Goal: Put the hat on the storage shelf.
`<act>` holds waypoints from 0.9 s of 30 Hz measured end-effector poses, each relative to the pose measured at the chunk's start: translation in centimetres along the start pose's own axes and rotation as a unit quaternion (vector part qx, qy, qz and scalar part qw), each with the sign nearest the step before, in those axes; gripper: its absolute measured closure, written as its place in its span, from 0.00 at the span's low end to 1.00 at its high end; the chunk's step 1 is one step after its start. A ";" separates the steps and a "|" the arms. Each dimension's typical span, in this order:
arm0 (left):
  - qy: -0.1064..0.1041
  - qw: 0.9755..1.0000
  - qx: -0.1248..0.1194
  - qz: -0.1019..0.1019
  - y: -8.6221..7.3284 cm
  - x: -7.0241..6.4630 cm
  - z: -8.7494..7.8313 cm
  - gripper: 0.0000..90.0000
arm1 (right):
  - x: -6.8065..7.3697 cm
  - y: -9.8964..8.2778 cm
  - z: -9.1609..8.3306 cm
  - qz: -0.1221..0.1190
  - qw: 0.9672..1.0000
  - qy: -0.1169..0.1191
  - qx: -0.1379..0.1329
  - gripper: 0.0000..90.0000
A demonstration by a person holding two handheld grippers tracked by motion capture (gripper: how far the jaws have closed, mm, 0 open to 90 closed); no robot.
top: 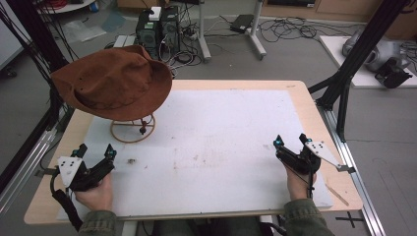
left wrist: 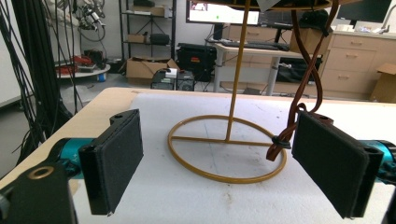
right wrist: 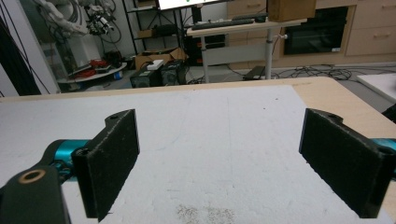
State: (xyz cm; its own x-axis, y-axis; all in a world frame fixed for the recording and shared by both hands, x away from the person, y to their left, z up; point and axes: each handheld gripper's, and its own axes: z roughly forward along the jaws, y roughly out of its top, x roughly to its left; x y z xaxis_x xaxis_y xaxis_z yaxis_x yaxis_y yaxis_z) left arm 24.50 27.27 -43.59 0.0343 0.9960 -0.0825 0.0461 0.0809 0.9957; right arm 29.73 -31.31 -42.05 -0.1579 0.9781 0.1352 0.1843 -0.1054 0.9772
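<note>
A brown brimmed hat (top: 114,81) rests on a gold wire stand (top: 133,128) at the table's far left. The stand's ring base (left wrist: 227,148) and thin pole lie straight ahead of my left gripper (left wrist: 219,163), and the hat's brown cord (left wrist: 303,84) hangs down to the ring beside the right jaw. My left gripper (top: 96,152) is open near the front left, short of the stand, with nothing between its jaws. My right gripper (top: 290,141) is open at the front right over the bare white mat (right wrist: 210,140); its pads (right wrist: 116,158) hold nothing.
The white mat (top: 216,147) covers most of the wooden table (top: 314,113). A small dark speck (top: 131,160) lies on the mat near the left gripper. Black frame posts (top: 344,73) stand at both sides; computers and cables sit on the floor beyond.
</note>
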 end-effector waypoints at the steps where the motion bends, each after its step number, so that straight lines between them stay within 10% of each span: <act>1: -0.001 1.000 0.000 0.000 0.0 0.0 0.0 0.18 | 0.0 0.0 0.0 0.000 1.000 0.000 0.001 0.13; 27: 0.000 1.000 0.003 -0.006 -0.1 0.2 0.2 0.18 | -0.4 -0.3 0.2 0.005 1.000 -0.003 0.014 0.13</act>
State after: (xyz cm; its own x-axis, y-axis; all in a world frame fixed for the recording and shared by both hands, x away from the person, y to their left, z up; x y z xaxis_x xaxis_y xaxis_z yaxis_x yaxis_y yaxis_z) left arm 24.68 27.42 -43.69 0.0336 0.9950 -0.0940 0.0529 0.0921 0.9943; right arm 29.96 -31.59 -42.45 -0.1496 0.9782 0.1440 0.2135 -0.1103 0.9707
